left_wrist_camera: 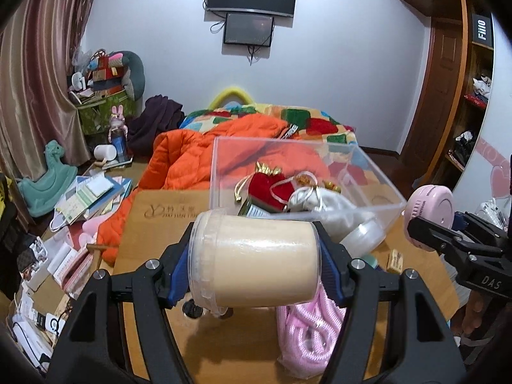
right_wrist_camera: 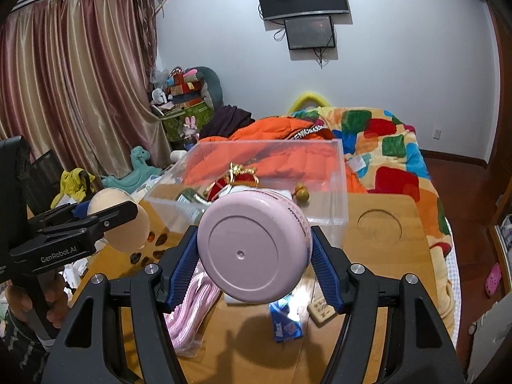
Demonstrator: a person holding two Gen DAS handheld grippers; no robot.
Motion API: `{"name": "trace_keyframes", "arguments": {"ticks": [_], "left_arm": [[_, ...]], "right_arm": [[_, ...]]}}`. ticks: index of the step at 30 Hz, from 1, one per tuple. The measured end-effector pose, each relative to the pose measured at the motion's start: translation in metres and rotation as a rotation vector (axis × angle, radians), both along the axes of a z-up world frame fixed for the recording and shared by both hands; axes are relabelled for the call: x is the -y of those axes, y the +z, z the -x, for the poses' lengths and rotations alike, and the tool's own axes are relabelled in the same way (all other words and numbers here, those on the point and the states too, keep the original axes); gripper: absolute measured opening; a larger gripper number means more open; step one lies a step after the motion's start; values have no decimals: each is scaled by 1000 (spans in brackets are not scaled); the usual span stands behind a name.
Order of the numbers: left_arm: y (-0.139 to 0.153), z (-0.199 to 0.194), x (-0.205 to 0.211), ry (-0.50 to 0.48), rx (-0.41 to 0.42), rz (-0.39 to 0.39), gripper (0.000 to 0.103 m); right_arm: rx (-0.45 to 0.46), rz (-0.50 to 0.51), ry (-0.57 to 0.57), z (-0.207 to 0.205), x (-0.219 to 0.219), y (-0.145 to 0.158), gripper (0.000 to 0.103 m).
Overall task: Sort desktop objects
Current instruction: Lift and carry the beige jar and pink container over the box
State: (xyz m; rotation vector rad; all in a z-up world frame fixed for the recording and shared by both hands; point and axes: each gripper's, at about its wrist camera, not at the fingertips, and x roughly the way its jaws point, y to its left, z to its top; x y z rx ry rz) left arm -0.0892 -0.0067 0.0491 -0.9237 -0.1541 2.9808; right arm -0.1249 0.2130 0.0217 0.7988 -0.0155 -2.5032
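My left gripper (left_wrist_camera: 254,262) is shut on a beige lidded jar (left_wrist_camera: 256,259), held on its side above the wooden table (left_wrist_camera: 153,211); it also shows in the right wrist view (right_wrist_camera: 124,220). My right gripper (right_wrist_camera: 254,256) is shut on a round pink case (right_wrist_camera: 254,246), seen at the right of the left wrist view (left_wrist_camera: 430,206). Both are held just in front of a clear plastic box (left_wrist_camera: 380,185) that holds red pouches (left_wrist_camera: 265,187), a white pouch (left_wrist_camera: 315,200) and a can. The box also shows in the right wrist view (right_wrist_camera: 339,192).
On the table lie a pink bagged rope (left_wrist_camera: 307,332), a blue packet (right_wrist_camera: 284,323), a small tan block (right_wrist_camera: 323,310) and a clear round lid (left_wrist_camera: 364,236). A bed with an orange quilt (left_wrist_camera: 198,156) stands behind. Cluttered floor lies left.
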Motion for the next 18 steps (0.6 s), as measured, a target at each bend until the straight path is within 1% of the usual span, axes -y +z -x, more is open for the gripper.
{"name": "trace_keyframes", "arguments": {"ticks": [6,10,18], "left_arm": [[11,10,0,-4,-20,2,67],[17,17,0,-19,-22,-13,66],[30,35,0,-33,-45,-13,67]], "right_arm": [[-20,-17,-7,10,2,9,63],[-26,-10,-6,20,3,13,63],[-31,-10,-11,42,8,20,63]]}}
